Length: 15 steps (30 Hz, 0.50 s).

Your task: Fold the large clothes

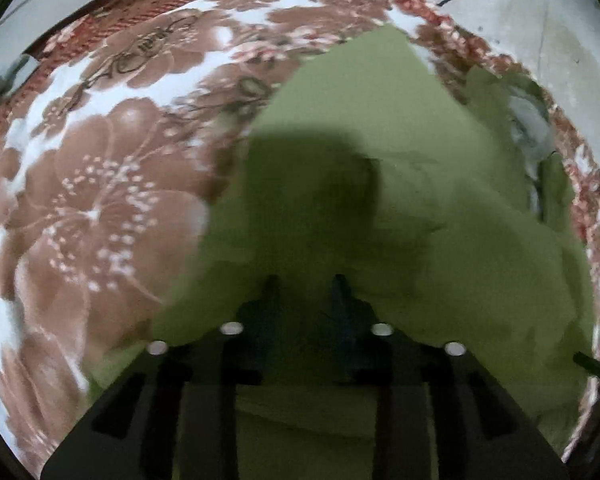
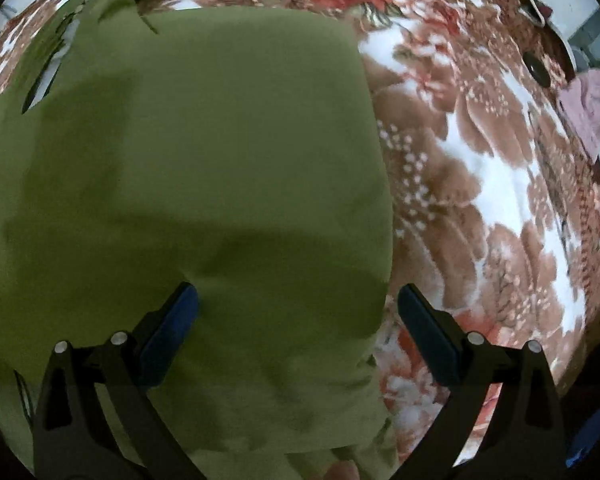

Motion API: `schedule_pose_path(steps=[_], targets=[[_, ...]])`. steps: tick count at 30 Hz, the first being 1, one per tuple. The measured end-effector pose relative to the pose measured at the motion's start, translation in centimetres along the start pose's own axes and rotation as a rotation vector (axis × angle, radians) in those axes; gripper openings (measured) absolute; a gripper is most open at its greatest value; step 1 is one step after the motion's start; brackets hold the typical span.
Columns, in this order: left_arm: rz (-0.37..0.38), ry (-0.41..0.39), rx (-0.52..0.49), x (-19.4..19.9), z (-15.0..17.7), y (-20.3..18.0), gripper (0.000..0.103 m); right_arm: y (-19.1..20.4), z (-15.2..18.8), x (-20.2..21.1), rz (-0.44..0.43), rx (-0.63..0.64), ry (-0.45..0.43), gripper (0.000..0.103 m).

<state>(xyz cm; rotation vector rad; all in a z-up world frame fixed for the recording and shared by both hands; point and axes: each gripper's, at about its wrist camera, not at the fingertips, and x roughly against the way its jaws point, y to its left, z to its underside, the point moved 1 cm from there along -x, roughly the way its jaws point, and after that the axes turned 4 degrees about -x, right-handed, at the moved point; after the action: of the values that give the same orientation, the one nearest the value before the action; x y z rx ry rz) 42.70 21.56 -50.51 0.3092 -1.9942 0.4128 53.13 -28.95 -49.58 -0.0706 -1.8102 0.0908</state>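
On a brown floral blanket (image 1: 100, 184), the left gripper (image 1: 306, 284) pinches the olive-green cloth garment (image 1: 380, 152), while the right gripper (image 2: 296, 304) gapes wide, straddling its edge.

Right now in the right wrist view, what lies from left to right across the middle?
Green garment → floral blanket it lies on → pink cloth at the far right edge.
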Motion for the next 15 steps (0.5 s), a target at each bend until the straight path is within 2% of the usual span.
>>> schedule_pose_path(steps=[2, 3, 4, 6, 10, 12, 15], targets=[[-0.059, -0.02, -0.058, 0.8, -0.2, -0.1, 0.027, -0.2, 0.1, 0.5, 0.031, -0.006, 0.0, 0.098], [-0.089, -0.041, -0.092, 1.6, -0.3, -0.5, 0.046, -0.3, 0.1, 0.8, 0.041, -0.008, 0.004, 0.098], [-0.092, -0.059, -0.111, 2.3, -0.5, -0.9, 0.059, -0.2, 0.1, 1.3, 0.038, -0.011, 0.004, 0.098], [-0.067, -0.112, -0.18, 4.3, -0.9, -2.3, 0.062, 0.2, 0.2, 3.2, 0.001, -0.013, -0.039, 0.098], [-0.026, -0.2, -0.397, 6.7, -1.0, -8.3, 0.075, 3.5, -0.1, 7.0, -0.077, 0.065, -0.163, 0.098], [-0.005, -0.203, -0.472, 6.0, -0.4, -10.8, 0.079, 5.4, -0.1, 7.2, -0.111, 0.093, -0.183, 0.098], [-0.002, -0.154, -0.512, 3.4, 0.3, -12.4, 0.078, 7.3, 0.1, 5.4, -0.143, 0.078, -0.14, 0.098]])
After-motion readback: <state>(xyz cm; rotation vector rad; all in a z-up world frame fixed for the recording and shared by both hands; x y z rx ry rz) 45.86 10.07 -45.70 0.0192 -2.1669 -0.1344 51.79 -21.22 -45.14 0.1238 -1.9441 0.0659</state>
